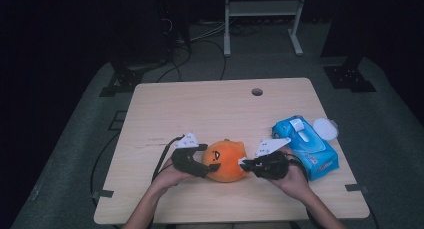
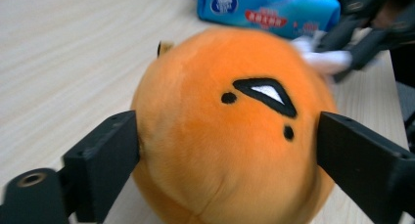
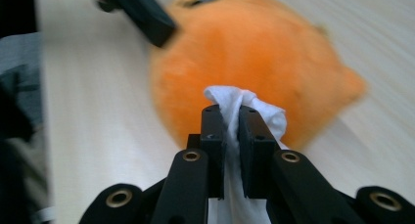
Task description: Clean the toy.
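Right hand-held gripper (image 3: 231, 117) pinches a white wipe (image 3: 244, 106) against the orange plush (image 1: 226, 160), wiping barely begun; left hand-held gripper (image 2: 225, 145) straddles it, jaws wide.

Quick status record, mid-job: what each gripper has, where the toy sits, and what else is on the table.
left gripper: jaws on either side of the orange plush toy, touching its sides; whether they press is unclear
right gripper: jaws shut on a white wipe, held against the toy
toy: on the wooden table, near the front edge, between both grippers
other: blue wipes pack, lid open, to the right of the toy
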A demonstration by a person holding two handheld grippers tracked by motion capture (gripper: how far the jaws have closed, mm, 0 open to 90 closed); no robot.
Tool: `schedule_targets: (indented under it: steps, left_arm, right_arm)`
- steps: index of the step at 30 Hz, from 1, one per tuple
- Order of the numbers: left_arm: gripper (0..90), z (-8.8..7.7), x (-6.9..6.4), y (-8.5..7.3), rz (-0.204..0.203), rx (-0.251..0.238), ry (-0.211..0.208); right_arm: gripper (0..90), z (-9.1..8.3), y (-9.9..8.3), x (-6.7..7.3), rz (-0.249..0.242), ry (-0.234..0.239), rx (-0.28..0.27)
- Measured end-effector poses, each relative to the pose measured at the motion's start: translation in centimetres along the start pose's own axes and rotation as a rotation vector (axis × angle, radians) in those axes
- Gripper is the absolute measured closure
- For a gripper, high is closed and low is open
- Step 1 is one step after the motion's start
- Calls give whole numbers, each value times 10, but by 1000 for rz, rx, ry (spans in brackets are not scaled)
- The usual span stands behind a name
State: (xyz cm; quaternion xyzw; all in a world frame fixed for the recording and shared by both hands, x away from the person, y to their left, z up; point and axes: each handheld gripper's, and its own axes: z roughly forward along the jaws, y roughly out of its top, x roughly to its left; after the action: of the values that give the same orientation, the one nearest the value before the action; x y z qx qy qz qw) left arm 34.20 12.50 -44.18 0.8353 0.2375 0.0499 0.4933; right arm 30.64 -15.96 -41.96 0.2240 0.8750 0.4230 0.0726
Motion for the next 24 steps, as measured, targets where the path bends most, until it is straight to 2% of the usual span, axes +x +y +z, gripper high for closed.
schedule_targets:
  steps: [2, 3, 4, 6, 9, 12, 15, 16, 17, 18, 19, 20, 24]
  left_arm:
    - [145, 1, 0, -2, 5, -6, -8]
    - [173, 0, -1, -2, 21, -6, -12]
    - [201, 0, -3, -1, 48, -2, -8]
    - [230, 1, -10, -1, 99, 2, -4]
    - [248, 2, -17, 0, 172, 13, 1]
    - [251, 2, -18, 0, 200, 13, 2]
    - [238, 1, -17, 0, 187, 6, -6]
    - [207, 1, -16, 1, 163, -4, -16]
    - [170, 1, -15, 3, 114, -23, -35]
    - [138, 1, -13, 5, 83, -30, -40]
    - [124, 3, -12, 5, 47, -28, -28]
    - [123, 5, -12, 5, 46, -25, -19]
    - [206, 6, -17, 2, 109, -20, -4]
  right_arm:
    - [815, 4, 4, 10, -26, 16, 7]
    - [815, 6, 6, 14, -41, 31, 5]
    - [815, 8, 8, 18, -50, 46, 0]
    - [815, 9, 13, 23, -68, 40, -9]
    - [815, 4, 16, 19, -63, 15, -36]
    - [815, -6, 12, 5, -41, -45, -54]
    - [815, -10, 2, -10, 11, -79, -43]
    - [815, -9, -2, -13, 24, -78, -32]
    - [815, -8, -4, -14, 33, -70, -27]
    - [815, -6, -5, -11, 28, -63, -21]
    - [816, -5, -3, -8, 19, -60, -19]
    - [816, -3, 0, -2, 11, -38, -24]
    - [815, 4, 12, 20, -52, 2, -34]
